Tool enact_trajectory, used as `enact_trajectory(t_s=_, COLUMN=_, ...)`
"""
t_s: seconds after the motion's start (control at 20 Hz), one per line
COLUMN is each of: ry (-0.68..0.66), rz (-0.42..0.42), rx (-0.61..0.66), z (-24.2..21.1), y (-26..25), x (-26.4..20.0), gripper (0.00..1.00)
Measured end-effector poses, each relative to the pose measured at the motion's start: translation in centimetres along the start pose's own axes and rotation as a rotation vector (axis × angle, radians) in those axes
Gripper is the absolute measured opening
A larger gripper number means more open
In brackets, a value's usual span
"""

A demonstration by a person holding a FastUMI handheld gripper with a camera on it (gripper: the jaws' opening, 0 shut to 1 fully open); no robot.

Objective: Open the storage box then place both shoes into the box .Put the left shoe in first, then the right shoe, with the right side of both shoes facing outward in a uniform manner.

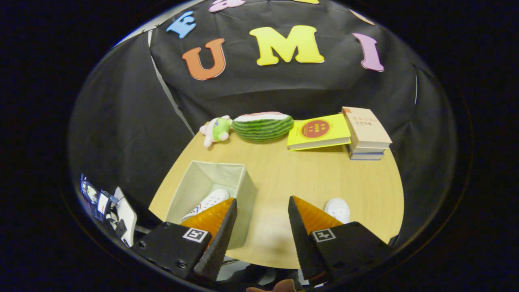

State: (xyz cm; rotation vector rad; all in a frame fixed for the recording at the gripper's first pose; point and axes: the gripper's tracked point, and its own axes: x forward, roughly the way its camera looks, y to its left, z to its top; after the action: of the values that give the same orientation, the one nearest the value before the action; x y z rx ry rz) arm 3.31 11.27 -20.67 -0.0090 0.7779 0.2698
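From where I sit, my hand-held gripper (262, 211) hangs above the near part of the round, light wooden table (316, 178), its two fingers spread wide apart with nothing between them but bare tabletop. It is released and grips nothing.

The pale grey fabric storage box (243, 194), open at the top, stands on the table just ahead of my left finger. Inside it lies a white perforated shoe with red and blue marks (209, 201), its heel end hidden behind that finger. A second white shoe (338, 209) sits on the table outside the box, just beyond my right finger, which covers part of it. I cannot tell which of the two is the left shoe.

Along the far rim of the table, well apart from the box, I see a small white and green plush toy (217, 129), touching or just beside a striped green watermelon-slice cushion (263, 126). To the right of that lies a yellow book with a red round emblem (318, 132), leaning against a stack of books topped by a tan one (367, 132).
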Motion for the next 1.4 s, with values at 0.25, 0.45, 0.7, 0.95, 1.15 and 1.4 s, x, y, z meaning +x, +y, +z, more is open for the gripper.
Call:
enact_trajectory(t_s=0.25, ry=0.080, rz=-0.039, rx=0.093, z=-3.2, y=-8.3, x=-0.6, gripper=0.78)
enact_trajectory(t_s=0.45, ry=0.189, rz=-0.072, rx=0.125, z=-7.2, y=-14.5, x=0.6, gripper=0.78)
enact_trajectory(t_s=0.7, ry=0.347, rz=-0.075, rx=0.143, z=-13.1, y=-19.2, x=2.4, gripper=0.78)
enact_trajectory(t_s=0.95, ry=0.487, rz=-0.075, rx=0.122, z=-18.8, y=-21.3, x=5.8, gripper=0.79)
enact_trajectory(t_s=1.15, ry=0.536, rz=-0.063, rx=0.119, z=-21.4, y=-22.1, x=7.9, gripper=0.80)
enact_trajectory(t_s=1.4, ry=0.586, rz=-0.030, rx=0.092, z=-22.3, y=-21.9, x=9.6, gripper=0.78)
